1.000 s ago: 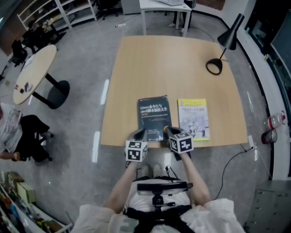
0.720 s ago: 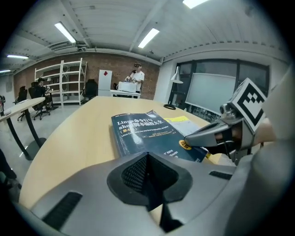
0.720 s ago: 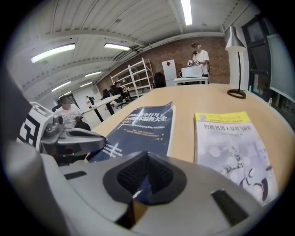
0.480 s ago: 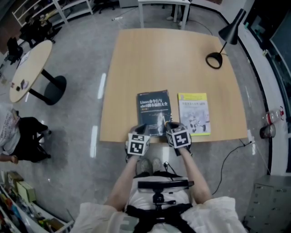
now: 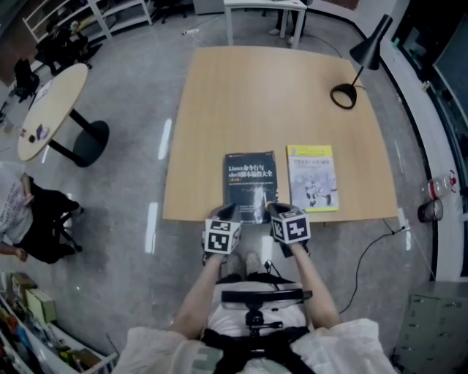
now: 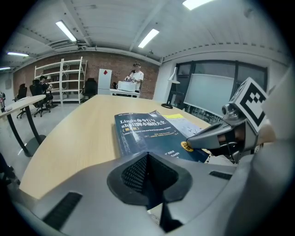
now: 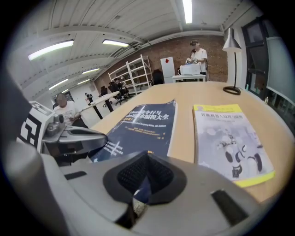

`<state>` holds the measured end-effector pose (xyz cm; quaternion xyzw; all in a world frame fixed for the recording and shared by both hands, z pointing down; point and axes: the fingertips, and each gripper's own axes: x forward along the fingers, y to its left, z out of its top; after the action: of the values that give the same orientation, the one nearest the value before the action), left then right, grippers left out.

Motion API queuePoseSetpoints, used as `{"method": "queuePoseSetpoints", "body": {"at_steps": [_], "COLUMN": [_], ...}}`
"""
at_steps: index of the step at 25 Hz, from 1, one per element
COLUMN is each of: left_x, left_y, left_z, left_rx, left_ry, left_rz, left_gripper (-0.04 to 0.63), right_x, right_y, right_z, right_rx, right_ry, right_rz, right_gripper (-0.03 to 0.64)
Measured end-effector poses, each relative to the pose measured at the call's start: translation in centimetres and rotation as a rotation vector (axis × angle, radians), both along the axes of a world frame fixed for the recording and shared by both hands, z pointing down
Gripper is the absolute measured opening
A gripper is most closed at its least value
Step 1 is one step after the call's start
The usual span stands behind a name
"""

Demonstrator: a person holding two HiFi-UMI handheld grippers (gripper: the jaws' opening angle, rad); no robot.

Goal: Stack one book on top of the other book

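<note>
A dark blue book (image 5: 250, 186) lies flat near the front edge of the wooden table (image 5: 278, 95). A yellow-and-white book (image 5: 312, 177) lies just to its right, apart from it. My left gripper (image 5: 225, 212) is shut and empty, with its tips at the blue book's near left corner. My right gripper (image 5: 272, 210) is also shut and empty, at the book's near right corner. In the left gripper view the shut left gripper (image 6: 147, 156) faces the blue book (image 6: 143, 131). In the right gripper view the right gripper (image 7: 146, 159) faces both the blue book (image 7: 143, 124) and the yellow-and-white book (image 7: 228, 138).
A black desk lamp (image 5: 358, 62) stands at the table's far right corner. A round side table (image 5: 51, 113) is on the floor to the left, and a white table (image 5: 267, 14) stands beyond the far edge. A cable (image 5: 365, 256) hangs off the front right.
Both grippers have edged a little forward toward the blue book's near edge. Both stay shut. Neither book has moved.
</note>
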<state>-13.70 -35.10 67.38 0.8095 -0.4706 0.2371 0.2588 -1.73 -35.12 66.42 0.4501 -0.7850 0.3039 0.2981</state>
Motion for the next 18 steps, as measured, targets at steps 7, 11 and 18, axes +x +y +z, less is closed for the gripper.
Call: {"method": "queuePoseSetpoints", "body": {"at_steps": [7,11,18], "left_x": [-0.2,-0.3,-0.3], "left_y": [2.7,4.1,5.4], "left_z": [-0.1,0.0,0.2], "left_rx": [-0.004,-0.007,-0.014], "left_ry": [0.008,0.002,0.006], "left_rz": [-0.002,0.002,0.004], "left_gripper": [0.009,0.009,0.009], "right_x": [-0.2,-0.3,-0.4], "right_y": [2.8,4.4,5.8], "right_z": [-0.1,0.0,0.1], "right_rx": [0.003,0.006,0.006], "right_ry": [-0.013,-0.01,-0.012], "right_rz": [0.006,0.001,0.0], "right_gripper": [-0.002,-0.002,-0.002]}}
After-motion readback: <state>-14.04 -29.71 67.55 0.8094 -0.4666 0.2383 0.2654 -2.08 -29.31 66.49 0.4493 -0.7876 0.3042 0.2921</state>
